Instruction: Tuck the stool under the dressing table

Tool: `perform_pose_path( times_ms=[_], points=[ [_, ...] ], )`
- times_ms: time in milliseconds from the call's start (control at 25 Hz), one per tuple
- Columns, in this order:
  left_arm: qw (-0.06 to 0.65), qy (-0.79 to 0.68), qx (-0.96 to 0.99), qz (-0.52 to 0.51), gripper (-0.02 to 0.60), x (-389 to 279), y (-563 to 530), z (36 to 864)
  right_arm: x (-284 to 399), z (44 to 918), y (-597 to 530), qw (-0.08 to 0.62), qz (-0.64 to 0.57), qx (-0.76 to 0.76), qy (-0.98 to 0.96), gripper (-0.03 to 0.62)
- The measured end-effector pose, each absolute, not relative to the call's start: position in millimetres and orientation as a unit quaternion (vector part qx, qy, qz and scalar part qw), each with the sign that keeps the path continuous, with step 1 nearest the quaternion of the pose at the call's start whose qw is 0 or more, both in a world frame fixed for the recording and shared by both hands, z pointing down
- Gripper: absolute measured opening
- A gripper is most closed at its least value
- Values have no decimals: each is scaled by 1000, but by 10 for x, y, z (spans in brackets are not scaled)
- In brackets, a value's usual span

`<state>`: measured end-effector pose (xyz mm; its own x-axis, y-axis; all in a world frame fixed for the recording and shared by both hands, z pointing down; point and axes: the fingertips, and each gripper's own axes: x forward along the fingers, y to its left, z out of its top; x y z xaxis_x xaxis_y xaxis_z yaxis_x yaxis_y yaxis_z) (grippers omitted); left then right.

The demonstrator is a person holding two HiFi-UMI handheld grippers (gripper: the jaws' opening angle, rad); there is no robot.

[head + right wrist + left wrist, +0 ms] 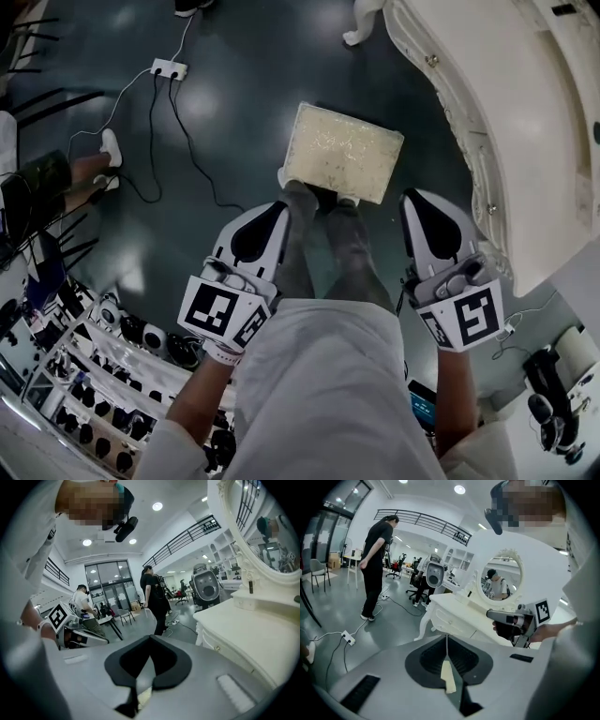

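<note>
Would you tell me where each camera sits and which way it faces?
Head view: on the person's head, looking steeply down at the stool beside the dressing table; legs, forearms, left tool and right tool show.
Left gripper view: on the left tool, facing along its shut jaws toward the table's mirror; the right tool shows.
Right gripper view: on the right tool, facing across the room; the left tool shows.
Shared: both gripper views show the dressing table and a bystander in black.
</note>
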<state>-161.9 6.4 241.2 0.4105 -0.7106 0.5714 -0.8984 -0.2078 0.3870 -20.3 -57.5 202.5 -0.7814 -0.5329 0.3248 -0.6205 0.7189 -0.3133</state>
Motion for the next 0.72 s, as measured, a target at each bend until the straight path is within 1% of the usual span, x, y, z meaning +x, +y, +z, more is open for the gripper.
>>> perform_pose_path(
  times_ms=[480,600,720],
  points=[
    [390,-487,761,178,15,-1780,96,3556,-586,2690,-456,135,239,297,-914,9],
    [401,-477,759,186,58,-1785,106,3883,-628,2854,-428,141,249,296,-911,10],
    [421,-469,752,193,83,-1795,144,4234,-642,3012,-397,147,257,296,-908,9]
  ],
)
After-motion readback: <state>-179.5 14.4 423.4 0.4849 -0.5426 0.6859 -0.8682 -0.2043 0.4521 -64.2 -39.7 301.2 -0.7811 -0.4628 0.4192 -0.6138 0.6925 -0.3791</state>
